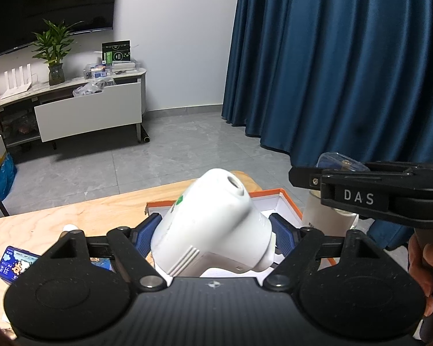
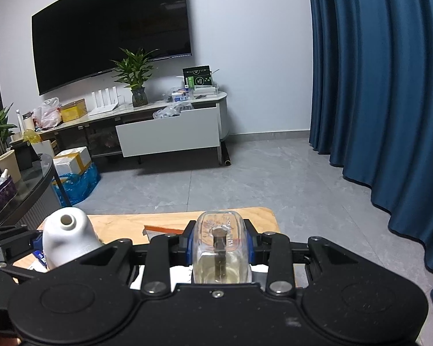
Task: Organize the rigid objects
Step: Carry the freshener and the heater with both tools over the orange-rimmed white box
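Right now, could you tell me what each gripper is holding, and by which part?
The left gripper grips a white bottle by its body; the right gripper grips a clear glass bottle by its sides.

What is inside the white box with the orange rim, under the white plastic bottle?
The white box with the orange rim shows bare white walls and corner at its far side. The white plastic bottle, clamped in the left gripper, covers the rest, so anything beneath stays hidden.
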